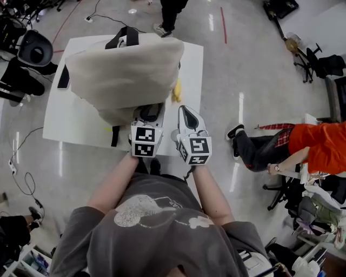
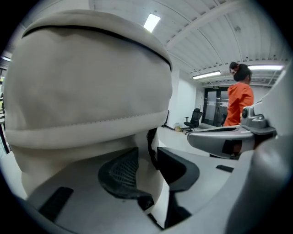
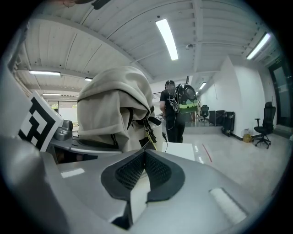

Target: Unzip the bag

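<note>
A white table (image 1: 70,121) is observed at the centre of the floor. Most of its far half is taken up by the bag (image 1: 127,67), a large beige fabric bag standing on the tabletop. The bag's bulk leans toward the near edge. A black carry handle (image 1: 123,37) is noted at the bag's far end.

A person in an orange top (image 1: 319,146) is recorded low at the right of the scene, well apart from the table. The legs of a second person (image 1: 170,13) are seen just beyond the table's far edge.

The left gripper (image 1: 150,112) is held at the bag's near lower end, over the near edge of the table. Its jaws are found wide apart. Beige fabric of the bag's underside and a narrow black strap (image 2: 151,146) are seen in the gap. The textured pads (image 2: 120,173) are not pressed on either, so nothing is gripped.

The right gripper (image 1: 185,112) is held just to the right of the left one, beside the bag's near right corner and apart from it. Its jaws are found closed pad to pad, with nothing between them.

A black strip (image 1: 64,77) is noted on the table against the bag's left side. Whether it belongs to the bag cannot be told. A small yellow tag (image 1: 177,91) is recorded hanging at the bag's right side, among dark straps. The state of the zip itself cannot be made out in any view.
</note>
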Motion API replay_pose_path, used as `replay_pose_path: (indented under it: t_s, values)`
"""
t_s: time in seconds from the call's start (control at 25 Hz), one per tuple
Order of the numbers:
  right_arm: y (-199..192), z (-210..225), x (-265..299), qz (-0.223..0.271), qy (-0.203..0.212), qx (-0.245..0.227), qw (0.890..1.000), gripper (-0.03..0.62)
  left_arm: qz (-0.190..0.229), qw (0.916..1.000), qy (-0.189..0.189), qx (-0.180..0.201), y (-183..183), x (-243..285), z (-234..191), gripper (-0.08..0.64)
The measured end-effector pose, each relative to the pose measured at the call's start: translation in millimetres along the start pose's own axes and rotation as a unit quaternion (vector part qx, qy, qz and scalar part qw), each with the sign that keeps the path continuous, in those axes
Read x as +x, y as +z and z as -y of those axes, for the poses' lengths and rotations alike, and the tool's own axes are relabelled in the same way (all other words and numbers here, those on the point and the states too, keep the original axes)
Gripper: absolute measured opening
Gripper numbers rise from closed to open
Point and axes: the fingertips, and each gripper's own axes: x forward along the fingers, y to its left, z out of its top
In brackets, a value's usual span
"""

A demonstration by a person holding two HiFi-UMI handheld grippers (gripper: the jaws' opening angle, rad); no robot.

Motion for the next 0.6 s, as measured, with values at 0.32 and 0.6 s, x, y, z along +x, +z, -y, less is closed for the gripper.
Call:
replay_pose_path:
  t_s: [0.32,0.6]
  values:
    - [-6,2,8,-0.007,0.001,0.003,1.0,0.0,-0.014,0.9993,0.035,0.005,-1,10,-6,0.124]
    - [-7,5,5,-0.007,0.001,0.005,1.0,0.0,-0.017,0.9978,0.064,0.007,-1,6,-15,0.037]
